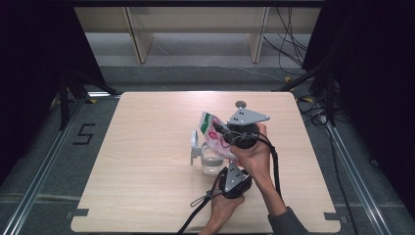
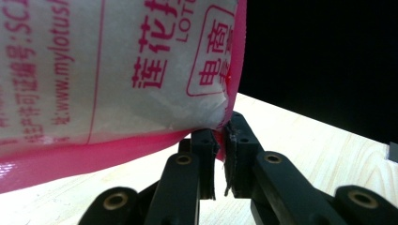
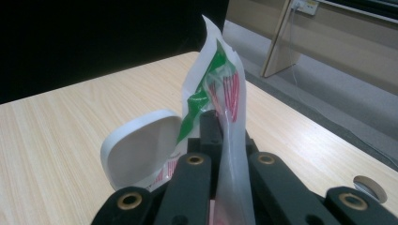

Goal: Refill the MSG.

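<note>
Surroundings: You have a clear container [image 1: 211, 161] with its white flip lid [image 1: 195, 144] open, standing near the middle of the table [image 1: 147, 196]. A small round disc [image 1: 240, 104] lies toward 12 o'clock from your hands.
In the way: Your right hand [image 1: 255, 155] and the bag [image 1: 214, 133] cover part of the container from above.
Bag position: It hangs over the container, between both tools, off the tabletop.
Bag axis: Its long axis slants from 5 o'clock up to 11 o'clock, with the green-printed end highest.
Left gripper [image 2: 220, 140]: Your jaws pinch the bag's pink sealed edge [image 2: 117, 152].
Right gripper [image 3: 220, 126]: Your jaws are clamped on the bag's film, which runs edge-on between them.
Left gripper view: Red Chinese print and a web address on the bag's face.
Right gripper view: The white lid [image 3: 141, 147] at 9 o'clock of the jaws, and the disc [image 3: 370, 186] at 4 o'clock.
</note>
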### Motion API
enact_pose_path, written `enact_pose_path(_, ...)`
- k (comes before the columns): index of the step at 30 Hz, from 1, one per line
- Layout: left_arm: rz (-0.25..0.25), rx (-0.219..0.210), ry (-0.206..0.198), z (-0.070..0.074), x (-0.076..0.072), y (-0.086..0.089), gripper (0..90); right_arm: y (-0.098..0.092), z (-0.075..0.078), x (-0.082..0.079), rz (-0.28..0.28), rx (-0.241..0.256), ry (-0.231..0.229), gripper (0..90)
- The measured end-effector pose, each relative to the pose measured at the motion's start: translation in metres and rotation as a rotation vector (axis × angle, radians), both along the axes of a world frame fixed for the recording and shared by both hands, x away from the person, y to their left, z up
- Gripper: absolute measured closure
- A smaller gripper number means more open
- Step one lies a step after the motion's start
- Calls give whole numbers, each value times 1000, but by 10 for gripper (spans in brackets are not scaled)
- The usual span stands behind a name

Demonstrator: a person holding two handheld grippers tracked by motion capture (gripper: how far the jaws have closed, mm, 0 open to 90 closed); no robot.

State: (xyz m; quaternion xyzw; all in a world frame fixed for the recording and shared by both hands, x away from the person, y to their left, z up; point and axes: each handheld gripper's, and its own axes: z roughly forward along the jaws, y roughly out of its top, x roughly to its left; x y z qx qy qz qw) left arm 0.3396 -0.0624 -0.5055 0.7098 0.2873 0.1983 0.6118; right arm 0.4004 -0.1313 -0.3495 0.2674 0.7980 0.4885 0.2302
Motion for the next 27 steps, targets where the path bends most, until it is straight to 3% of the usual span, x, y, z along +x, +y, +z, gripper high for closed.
enact_pose_path(21, -15, -21, 2, 1, 5, -3, 829, 3, 0, 1, 3, 4, 18, 890)
enact_pose_path(23, -12, -24, -1, 1, 6, -3, 830, 2, 0, 1, -21, 16, 6, 890)
enact_pose_path(27, -14, -30, -5, 2, 7, -6, 830, 1, 1, 3, -14, 6, -16, 890)
